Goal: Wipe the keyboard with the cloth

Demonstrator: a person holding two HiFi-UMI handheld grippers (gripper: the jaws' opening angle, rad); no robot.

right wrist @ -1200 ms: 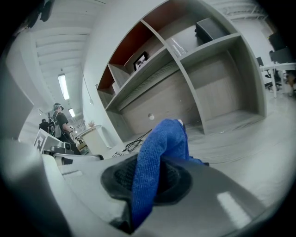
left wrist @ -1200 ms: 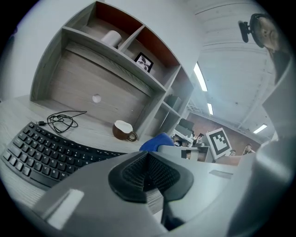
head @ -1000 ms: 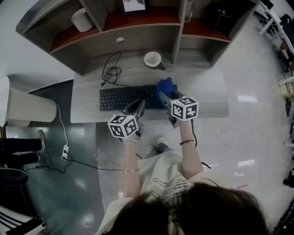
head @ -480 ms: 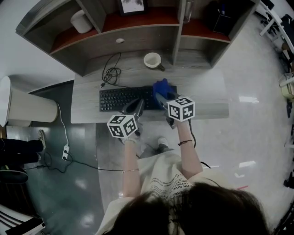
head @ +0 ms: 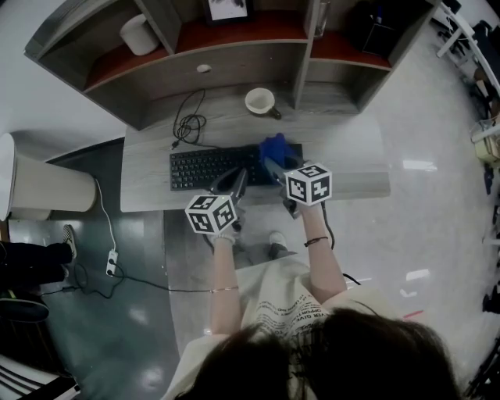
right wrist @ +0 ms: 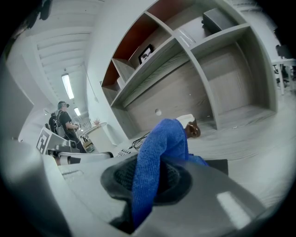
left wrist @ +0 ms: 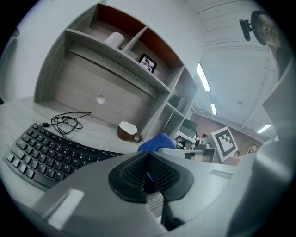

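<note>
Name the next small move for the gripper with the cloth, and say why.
Probably drag the right gripper toward the person's left along the keyboard, with the cloth pressed to the keys. Its jaws are shut on the blue cloth, which in the head view lies over the keyboard's right end, while the keys to the left lie uncovered.

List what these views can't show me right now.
Right end of the keyboard: head view, covered by the cloth and right gripper.
Cloth-to-key contact: right gripper view, blocked by the gripper's own body.
Top of the framed picture: head view, cut by top edge.
</note>
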